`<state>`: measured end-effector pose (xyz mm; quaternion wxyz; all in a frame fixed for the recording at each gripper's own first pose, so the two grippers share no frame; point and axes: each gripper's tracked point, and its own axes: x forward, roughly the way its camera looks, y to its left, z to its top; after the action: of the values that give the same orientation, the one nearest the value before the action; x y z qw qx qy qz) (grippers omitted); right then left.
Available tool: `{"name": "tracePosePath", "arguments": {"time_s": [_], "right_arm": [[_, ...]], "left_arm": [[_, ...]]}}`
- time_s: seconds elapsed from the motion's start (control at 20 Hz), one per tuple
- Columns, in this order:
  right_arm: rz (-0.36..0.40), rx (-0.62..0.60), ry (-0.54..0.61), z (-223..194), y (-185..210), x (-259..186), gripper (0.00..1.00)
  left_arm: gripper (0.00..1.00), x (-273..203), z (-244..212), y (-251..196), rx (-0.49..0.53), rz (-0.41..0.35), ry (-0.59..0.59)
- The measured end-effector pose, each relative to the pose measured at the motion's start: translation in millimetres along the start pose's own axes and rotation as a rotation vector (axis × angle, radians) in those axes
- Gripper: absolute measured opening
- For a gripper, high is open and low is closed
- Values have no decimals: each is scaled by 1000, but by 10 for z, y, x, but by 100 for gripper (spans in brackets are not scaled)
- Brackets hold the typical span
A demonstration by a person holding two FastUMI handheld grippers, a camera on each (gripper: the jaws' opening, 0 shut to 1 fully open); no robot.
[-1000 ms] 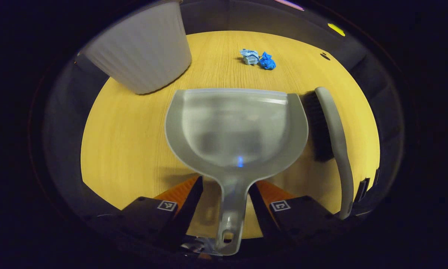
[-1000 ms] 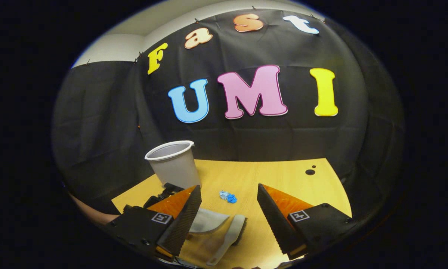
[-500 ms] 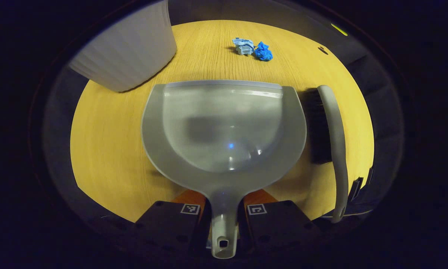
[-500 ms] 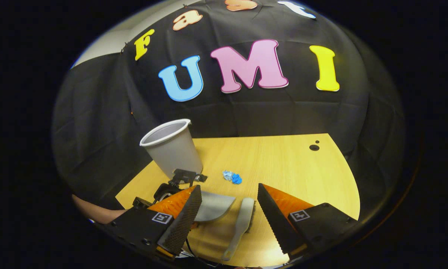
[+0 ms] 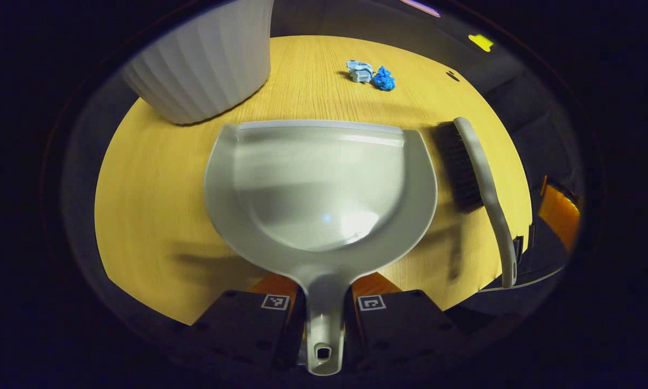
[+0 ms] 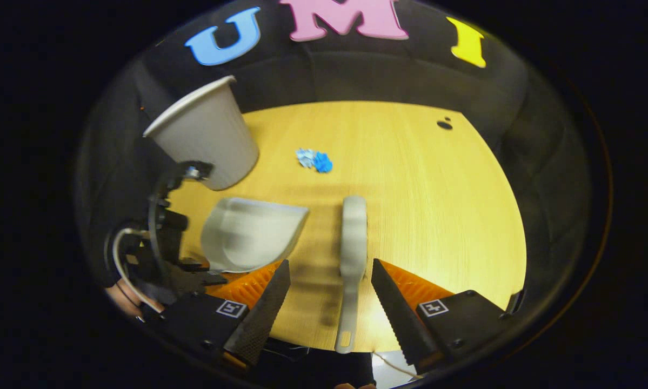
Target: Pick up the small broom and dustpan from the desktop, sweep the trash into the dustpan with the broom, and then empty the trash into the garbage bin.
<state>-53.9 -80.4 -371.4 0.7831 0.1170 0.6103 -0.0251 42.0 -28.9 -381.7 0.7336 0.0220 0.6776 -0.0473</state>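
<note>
Dustpan (image 5: 321, 183) sits on the wooden bench (image 5: 151, 178). Long axis runs straight away from the left tool (image 5: 324, 310): handle toward the camera, flat open lip pointing at the far edge of the bench. Left tool is closed down on the dustpan handle, both fingers pressed against its sides; handle end with its hang hole sticks out behind them. In the right gripper view the dustpan (image 6: 248, 232) is blurred, and its handle end is hidden behind the left tool and that view's near finger.

Small broom (image 5: 478, 178) lies on the bench just right of the dustpan, roughly parallel to it. Head end is far, thin handle near, bristles facing the dustpan. Handle tip reaches the near bench edge. In the right gripper view the broom (image 6: 351, 259) runs lengthwise between the fingers of the right tool (image 6: 329, 302), which is spread wide and grips nothing; both fingers stand clear of the handle. Bristles can't be made out there.

Trash (image 5: 372, 75), two small blue crumpled bits touching each other, lies beyond the dustpan lip, well apart from it; also seen at (image 6: 314, 160). Material hard to tell.

Garbage bin (image 5: 205, 65), a pale ribbed cup shape, stands at the far left of the bench, top cut off in the left gripper view; its rim shows in the right gripper view (image 6: 205, 140). A person's hand (image 6: 121, 297) holding the left tool is barely visible at the left edge.
</note>
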Motion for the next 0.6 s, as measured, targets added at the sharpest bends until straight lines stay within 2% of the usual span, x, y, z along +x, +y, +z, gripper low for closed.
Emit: {"name": "tracePosePath", "arguments": {"time_s": [0.3,0.45,0.6], "right_arm": [[-101,-58,246,-418,-302,480,100],[-81,-59,331,-578,-270,589,100],[-87,-36,344,-548,-288,705,98]], "left_arm": [[30,5,5,-4,22,16,-5],[30,5,2,-2,17,6,-10],[30,3,1,-1,8,-1,-15]]}}
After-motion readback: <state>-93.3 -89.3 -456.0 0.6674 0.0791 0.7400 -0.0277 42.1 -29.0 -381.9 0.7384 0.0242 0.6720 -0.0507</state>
